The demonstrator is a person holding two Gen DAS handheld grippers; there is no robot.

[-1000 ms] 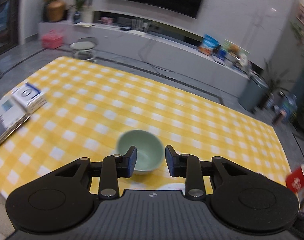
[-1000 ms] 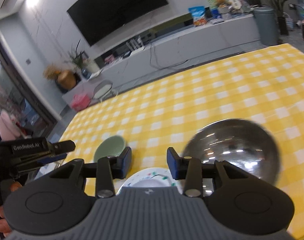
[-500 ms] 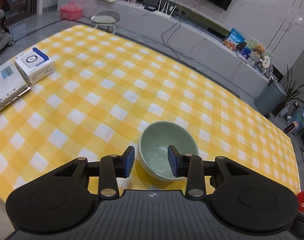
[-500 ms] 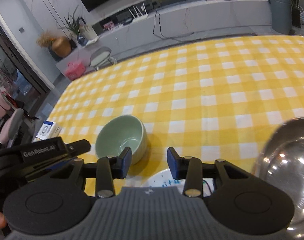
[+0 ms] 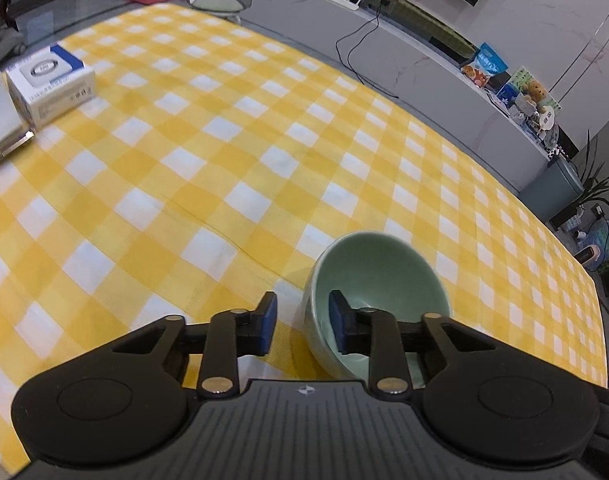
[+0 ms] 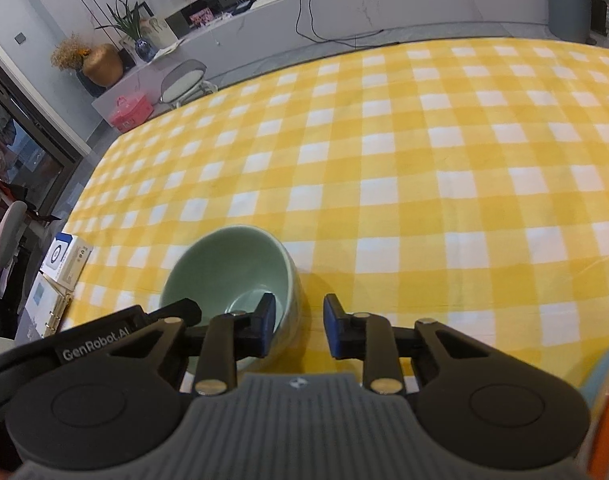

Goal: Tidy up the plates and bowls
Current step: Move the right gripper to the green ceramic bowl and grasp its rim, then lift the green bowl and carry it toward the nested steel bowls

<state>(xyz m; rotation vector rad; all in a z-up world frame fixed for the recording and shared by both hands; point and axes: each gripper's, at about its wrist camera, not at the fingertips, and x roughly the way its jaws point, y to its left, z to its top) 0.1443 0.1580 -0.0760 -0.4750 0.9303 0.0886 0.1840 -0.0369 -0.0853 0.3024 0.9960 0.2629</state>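
Note:
A pale green bowl (image 5: 378, 280) stands upright on the yellow checked tablecloth (image 5: 208, 152). My left gripper (image 5: 302, 326) is open and straddles the bowl's left rim, its right finger inside the bowl and its left finger outside. In the right wrist view the same bowl (image 6: 232, 268) sits low and left. My right gripper (image 6: 297, 328) is open and straddles the bowl's right rim, its left finger inside and its right finger outside. The steel bowl and the white plate are out of view.
A white and blue box (image 5: 50, 84) and a ring binder (image 5: 0, 136) lie at the table's left edge. A grey TV bench (image 5: 384, 36) runs behind the table. The left gripper's body (image 6: 116, 336) shows beside my right gripper.
Both grippers have moved down and closer to the green bowl, each now with one finger inside it. The steel bowl and the plate have left the right wrist view.

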